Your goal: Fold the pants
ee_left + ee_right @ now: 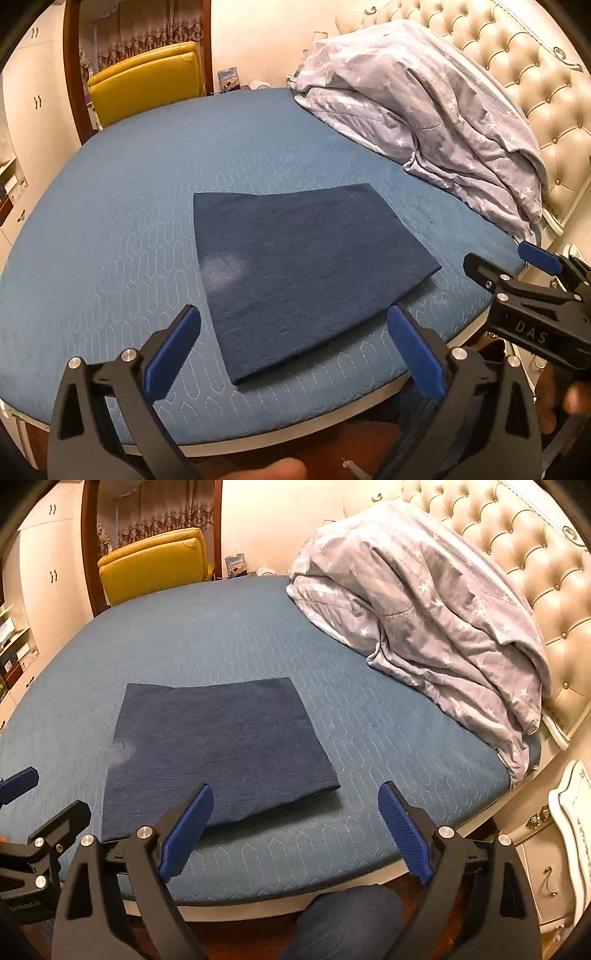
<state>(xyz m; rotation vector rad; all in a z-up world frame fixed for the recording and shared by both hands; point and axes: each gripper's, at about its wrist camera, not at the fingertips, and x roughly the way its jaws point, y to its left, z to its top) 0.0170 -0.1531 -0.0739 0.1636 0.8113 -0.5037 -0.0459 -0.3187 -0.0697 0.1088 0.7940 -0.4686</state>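
The dark blue pants lie folded into a flat rectangle on the blue mattress, near its front edge. They also show in the right wrist view. My left gripper is open and empty, held above the front edge of the pants. My right gripper is open and empty, to the right of the pants' near right corner. The right gripper also shows in the left wrist view at the right, off the bed's edge.
A crumpled grey star-print duvet lies at the back right against a tufted cream headboard. A yellow chair stands behind the bed. A white nightstand stands at the right. The person's knee is below the bed edge.
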